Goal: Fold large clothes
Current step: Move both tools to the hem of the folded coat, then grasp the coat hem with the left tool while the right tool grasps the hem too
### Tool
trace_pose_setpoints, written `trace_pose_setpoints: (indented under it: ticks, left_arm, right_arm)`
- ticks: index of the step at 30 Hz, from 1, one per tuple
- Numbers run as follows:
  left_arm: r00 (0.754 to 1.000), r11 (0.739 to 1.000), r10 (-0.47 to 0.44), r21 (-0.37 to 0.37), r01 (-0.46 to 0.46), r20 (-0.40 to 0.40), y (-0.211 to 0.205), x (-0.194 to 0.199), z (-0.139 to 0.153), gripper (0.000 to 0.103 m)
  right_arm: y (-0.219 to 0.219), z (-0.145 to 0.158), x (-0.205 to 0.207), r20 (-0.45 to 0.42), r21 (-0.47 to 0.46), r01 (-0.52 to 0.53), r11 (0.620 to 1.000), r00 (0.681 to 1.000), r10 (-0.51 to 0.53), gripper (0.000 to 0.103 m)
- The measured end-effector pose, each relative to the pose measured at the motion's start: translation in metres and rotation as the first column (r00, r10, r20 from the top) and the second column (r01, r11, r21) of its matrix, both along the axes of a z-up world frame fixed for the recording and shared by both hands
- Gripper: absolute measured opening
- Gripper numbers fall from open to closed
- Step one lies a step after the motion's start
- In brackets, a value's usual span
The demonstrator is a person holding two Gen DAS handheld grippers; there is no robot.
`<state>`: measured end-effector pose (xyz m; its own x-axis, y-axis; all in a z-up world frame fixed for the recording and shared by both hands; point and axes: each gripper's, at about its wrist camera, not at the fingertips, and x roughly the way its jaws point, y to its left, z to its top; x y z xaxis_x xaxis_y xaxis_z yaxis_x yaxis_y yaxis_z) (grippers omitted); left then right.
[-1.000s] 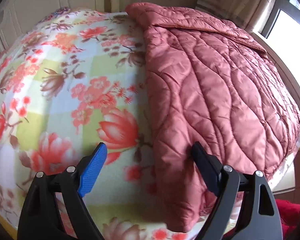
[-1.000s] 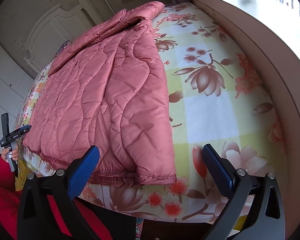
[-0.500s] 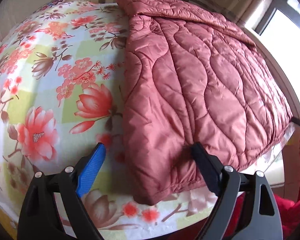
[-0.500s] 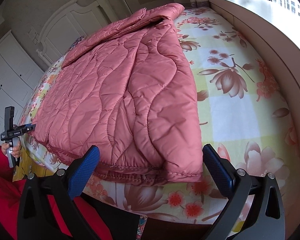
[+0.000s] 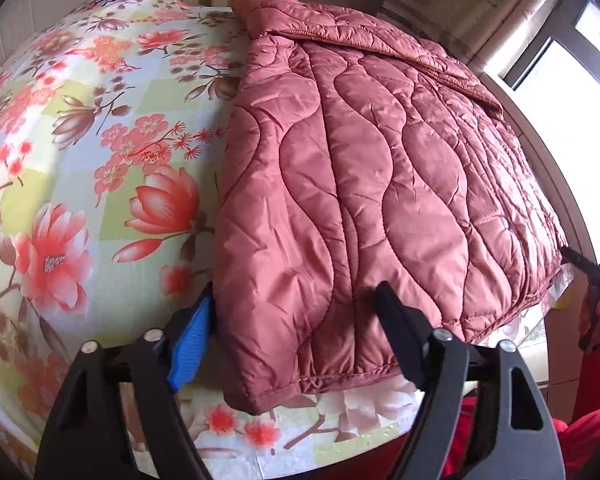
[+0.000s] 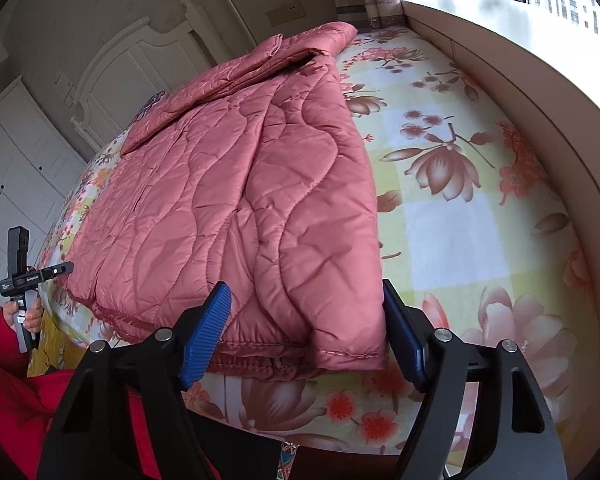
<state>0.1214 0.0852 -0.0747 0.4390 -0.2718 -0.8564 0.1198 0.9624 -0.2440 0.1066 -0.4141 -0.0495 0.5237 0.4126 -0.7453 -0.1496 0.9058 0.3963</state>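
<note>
On floral-sheeted bed, folded pink quilted jacket. Left tool, right tool just closing astride hem corners; grip seemingly incomplete.

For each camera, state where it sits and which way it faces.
Left wrist: on the left gripper, angled down at the jacket's near left corner; jaws straddle the hem, closing. The right gripper and red sleeve show at the right edge.
Right wrist: on the right gripper, angled down at the jacket's near right corner; jaws closing around it. The left gripper shows at left.
Shared: jacket, floral sheet.
</note>
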Motion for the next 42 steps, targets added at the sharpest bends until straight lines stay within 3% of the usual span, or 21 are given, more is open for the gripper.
trace_pose_setpoints:
  ticks: [3,7,10,13,15,20,24,28,34,42]
  left_arm:
    - [1.0,1.0,0.008,-0.024,-0.008,0.007,0.004,-0.002,0.0,0.067]
    - [1.0,1.0,0.011,-0.024,-0.01,0.018,0.001,-0.002,0.001,0.061]
    - [1.0,1.0,0.004,-0.017,-0.003,0.024,-0.002,-0.003,0.0,0.049]
    - [1.0,0.999,-0.006,-0.033,0.007,0.016,-0.003,-0.002,0.0,0.041]
    - [1.0,0.999,-0.01,-0.045,0.011,0.01,-0.004,-0.001,-0.001,0.035]
    - [1.0,0.998,-0.003,-0.065,0.002,-0.012,-0.007,0.002,-0.002,0.016]
    - [1.0,0.999,0.006,-0.047,-0.006,0.002,-0.012,0.0,-0.001,0.012]
    - [0.999,0.992,0.043,-0.118,-0.042,-0.001,-0.002,-0.002,-0.003,0.011]
    - [0.997,0.984,0.075,-0.162,-0.074,-0.001,0.005,-0.01,-0.003,0.01]
    - [0.994,0.988,0.099,-0.128,-0.091,0.055,0.001,-0.019,0.021,0.009]
  right_arm:
    - [0.009,0.0,-0.003,0.014,-0.021,-0.043,0.999,0.999,0.043,0.075]
    - [0.011,0.0,-0.001,0.028,-0.004,-0.025,1.0,0.999,0.025,0.074]
    - [0.015,0.0,-0.002,0.038,-0.037,-0.009,0.999,0.999,0.01,0.062]
    - [0.004,-0.005,0.001,0.006,0.06,0.013,0.998,1.0,-0.013,0.034]
    - [-0.001,-0.008,0.002,0.003,0.098,0.024,0.995,1.0,-0.025,0.03]
    - [0.005,-0.007,0.002,-0.012,0.079,0.039,0.996,0.999,-0.038,0.021]
    - [0.009,-0.006,-0.003,-0.013,0.075,0.066,0.995,0.998,-0.065,0.019]
    - [0.009,-0.008,-0.006,-0.007,0.088,0.075,0.993,0.997,-0.074,0.019]
    - [0.007,-0.006,-0.011,-0.001,0.098,0.09,0.991,0.996,-0.09,0.019]
    - [0.006,0.006,-0.027,0.036,0.115,0.097,0.989,0.994,-0.101,0.019]
